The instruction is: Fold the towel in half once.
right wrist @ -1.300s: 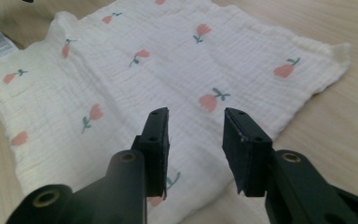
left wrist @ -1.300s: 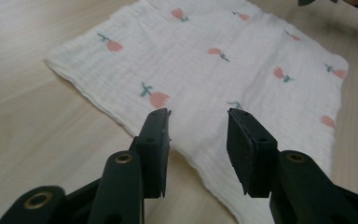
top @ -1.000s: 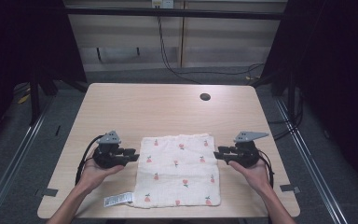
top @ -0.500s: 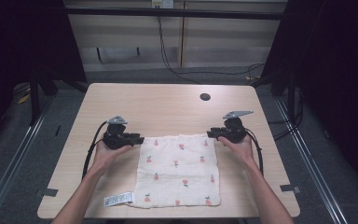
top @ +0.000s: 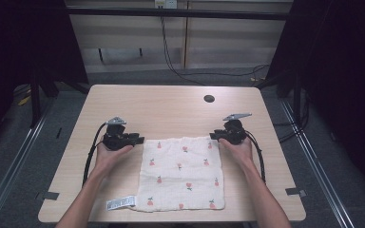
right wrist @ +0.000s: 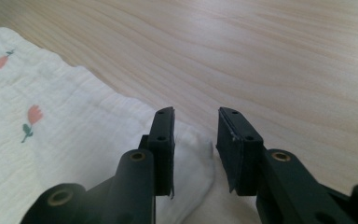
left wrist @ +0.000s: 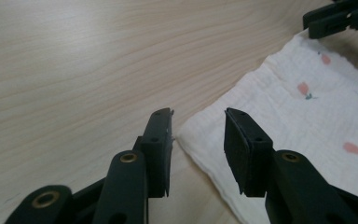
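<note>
At the left of the high view's middle, the left gripper (top: 140, 139) sits at the far left corner of the cloth (top: 183, 173), its jaws spread and just been opening, the corner between them unpinched. The cloth lies flat at lower centre on the table (top: 171, 107). At its far right corner, the right gripper (top: 214, 135) has jaws spread over the corner.

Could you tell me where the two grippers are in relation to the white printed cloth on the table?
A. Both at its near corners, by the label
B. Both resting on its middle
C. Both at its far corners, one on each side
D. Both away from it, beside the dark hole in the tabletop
C: in the high view the left gripper and the right gripper sit at the two far corners of the cloth, jaws open.
</note>
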The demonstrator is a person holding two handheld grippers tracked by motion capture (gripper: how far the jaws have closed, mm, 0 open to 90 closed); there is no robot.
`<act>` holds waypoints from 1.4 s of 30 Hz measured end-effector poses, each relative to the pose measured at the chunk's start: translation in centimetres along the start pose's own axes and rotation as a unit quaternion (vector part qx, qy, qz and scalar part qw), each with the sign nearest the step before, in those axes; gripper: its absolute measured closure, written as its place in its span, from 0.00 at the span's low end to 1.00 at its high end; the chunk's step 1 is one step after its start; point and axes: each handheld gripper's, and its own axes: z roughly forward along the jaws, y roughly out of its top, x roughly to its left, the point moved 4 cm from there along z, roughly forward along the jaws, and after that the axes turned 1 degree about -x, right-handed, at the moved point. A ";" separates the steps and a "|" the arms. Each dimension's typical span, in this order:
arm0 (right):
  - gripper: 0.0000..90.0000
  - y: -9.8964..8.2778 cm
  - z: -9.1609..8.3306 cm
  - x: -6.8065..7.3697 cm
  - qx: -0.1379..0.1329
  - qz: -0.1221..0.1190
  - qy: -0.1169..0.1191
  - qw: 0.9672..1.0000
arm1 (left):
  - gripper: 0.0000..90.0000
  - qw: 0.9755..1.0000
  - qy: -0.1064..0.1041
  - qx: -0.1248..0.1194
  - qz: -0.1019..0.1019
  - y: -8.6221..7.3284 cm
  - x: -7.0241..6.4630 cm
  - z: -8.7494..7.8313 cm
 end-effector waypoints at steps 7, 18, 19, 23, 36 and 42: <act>0.95 -0.6 0.3 -0.3 0.020 0.006 0.008 1.000 | 0.69 1.000 -0.010 0.023 0.014 -0.1 -0.2 1.1; 0.98 -0.8 0.2 0.3 0.004 0.004 0.027 1.000 | 0.67 0.999 -0.007 0.049 0.019 0.2 0.1 3.0; 0.98 -0.8 0.2 0.4 0.003 0.001 0.028 1.000 | 0.67 0.999 -0.007 0.049 0.019 0.2 0.1 3.0; 0.98 -0.5 -0.2 0.6 -0.005 -0.001 0.030 1.000 | 0.66 0.998 -0.003 0.057 0.020 0.0 0.3 3.1; 0.98 -0.2 -1.6 1.3 -0.020 -0.005 0.052 0.998 | 0.96 0.996 -0.034 0.064 0.044 -0.3 -0.5 3.3; 0.98 0.1 -1.6 1.6 -0.026 -0.010 0.058 0.998 | 0.97 0.997 -0.035 0.044 0.049 0.2 -0.8 2.6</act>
